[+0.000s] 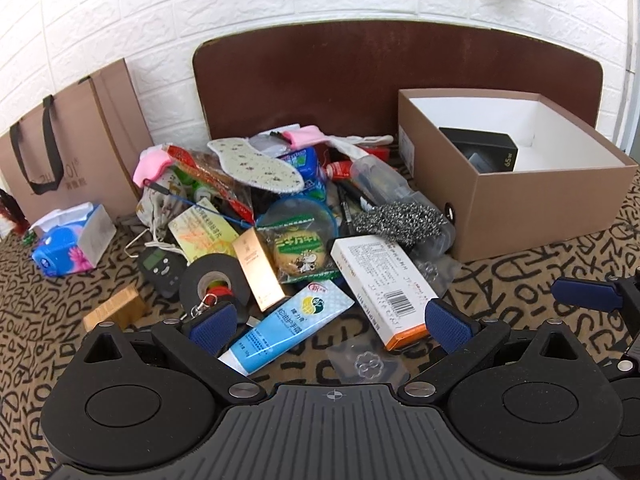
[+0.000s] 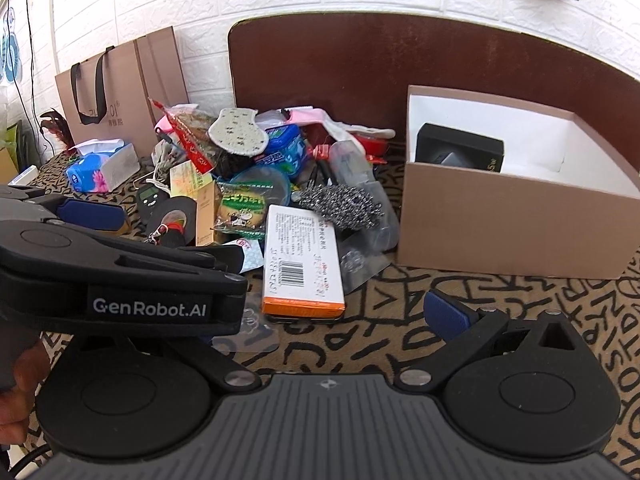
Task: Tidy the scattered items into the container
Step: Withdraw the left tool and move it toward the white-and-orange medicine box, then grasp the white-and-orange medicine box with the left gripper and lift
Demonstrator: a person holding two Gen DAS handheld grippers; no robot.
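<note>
We see a worktop (image 1: 540, 280) under a letter-patterned cloth. At its far right corner stands our container, an open cardboard box (image 1: 532, 204), holding only a black carton (image 1: 480, 148). Left of it, toward the far edge, a heap (image 1: 288, 208) of small items lies unsorted; by our judgement the tidying has barely started. Nearest us lie a white medicine box (image 1: 384, 284) and a blue tube (image 1: 288, 328). Our left gripper (image 1: 332, 320) and right gripper (image 2: 332, 280) hover with jaws spread, holding nothing.
</note>
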